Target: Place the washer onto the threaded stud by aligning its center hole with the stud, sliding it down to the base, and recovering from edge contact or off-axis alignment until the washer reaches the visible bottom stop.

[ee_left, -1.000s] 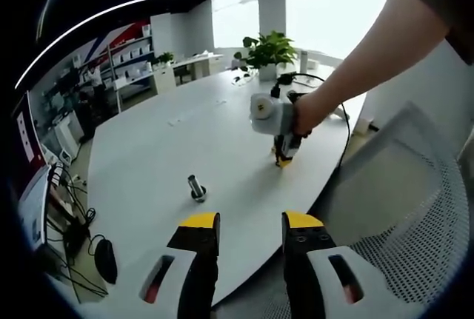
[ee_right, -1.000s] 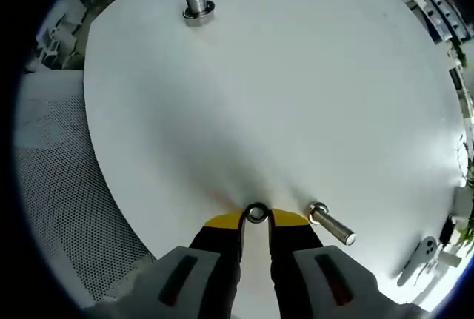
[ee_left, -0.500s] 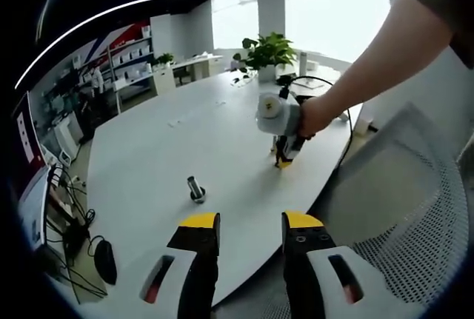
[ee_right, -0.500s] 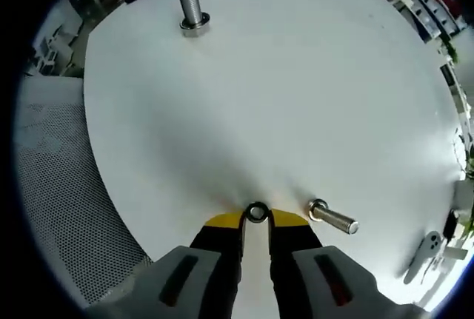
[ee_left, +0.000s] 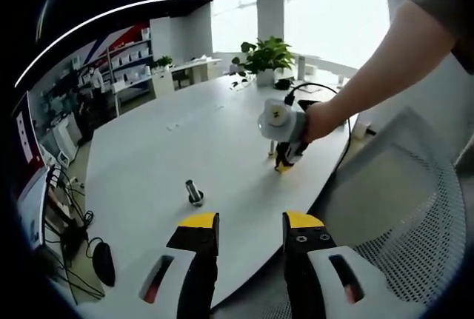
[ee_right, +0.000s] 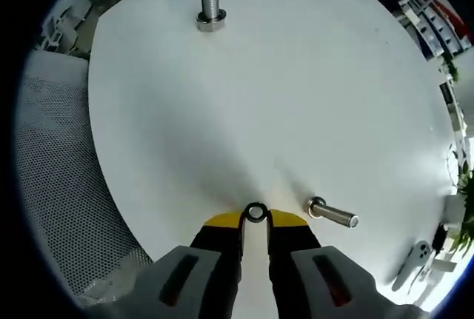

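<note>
While the right gripper (ee_right: 255, 219) points down at the white worktop (ee_right: 296, 97), its yellow-tipped jaws are pinched together on a small metal washer (ee_right: 255, 212), which sits on edge between the tips with its centre hole showing. Just to one side of the tips, in the right gripper view, a loose bolt (ee_right: 332, 214) lies on its side on the worktop, near the washer but apart from it. Well away across the surface, the threaded stud (ee_right: 209, 2) stands upright on its wider base, bare along its thread. A mesh chair back (ee_right: 52, 186) lies past the rounded worktop edge. From the left gripper view, the left gripper (ee_left: 250, 224) hangs beyond the near edge of the worktop (ee_left: 163, 156), its jaws apart with nothing between them. That view also shows the stud (ee_left: 194, 192) standing near the worktop's near edge, and farther along, a person's hand (ee_left: 317, 121) holding the right gripper (ee_left: 283, 165) tip-down at the surface. A potted plant (ee_left: 264, 56) stands at the far end of the worktop, and a dark mouse (ee_left: 102, 263) lies on a lower desk.
</note>
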### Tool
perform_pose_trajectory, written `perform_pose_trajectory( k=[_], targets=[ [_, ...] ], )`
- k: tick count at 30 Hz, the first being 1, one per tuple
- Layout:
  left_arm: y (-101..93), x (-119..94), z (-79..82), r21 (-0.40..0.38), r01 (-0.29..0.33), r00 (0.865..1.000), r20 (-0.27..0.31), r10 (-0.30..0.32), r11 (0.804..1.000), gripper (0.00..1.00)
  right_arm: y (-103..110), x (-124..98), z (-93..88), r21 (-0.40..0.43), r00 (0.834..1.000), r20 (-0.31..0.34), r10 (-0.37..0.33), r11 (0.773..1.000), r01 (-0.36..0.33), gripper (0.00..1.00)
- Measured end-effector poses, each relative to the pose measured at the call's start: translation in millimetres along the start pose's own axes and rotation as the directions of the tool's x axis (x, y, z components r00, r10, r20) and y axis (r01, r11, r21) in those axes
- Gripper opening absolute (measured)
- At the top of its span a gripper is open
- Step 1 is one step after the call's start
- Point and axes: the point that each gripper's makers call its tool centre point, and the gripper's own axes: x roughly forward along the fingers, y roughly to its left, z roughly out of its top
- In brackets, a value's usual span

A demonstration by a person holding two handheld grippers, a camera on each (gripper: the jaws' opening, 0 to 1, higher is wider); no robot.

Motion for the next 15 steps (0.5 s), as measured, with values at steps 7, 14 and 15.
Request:
perform_pose_trajectory(
  k=[7, 14, 15],
  targets=[
    [1.6, -0.8, 3.6, 0.001, -0.009, 1.000, 0.017, 0.009, 1.000, 0.32, -6.6, -12.8, -3.8, 0.053, 1.000, 0.024, 0.005, 0.999, -0.006, 0.13],
    [3.1, -2.1, 6.9, -0.014, -0.012, 0.999, 0.037, 0.013, 1.000, 0.33, -12.0, -25.3, -9.0, 0.067, 0.999, 0.050, -0.004, 0.998, 0.000, 0.13],
    [3.0, -2.2, 6.6, -0.014, -0.011, 0.999, 0.036, 0.011, 1.000, 0.33, -12.9, -28.4, -9.7, 0.072, 0.998, 0.055, -0.008, 0.997, 0.004, 0.13]
  ],
)
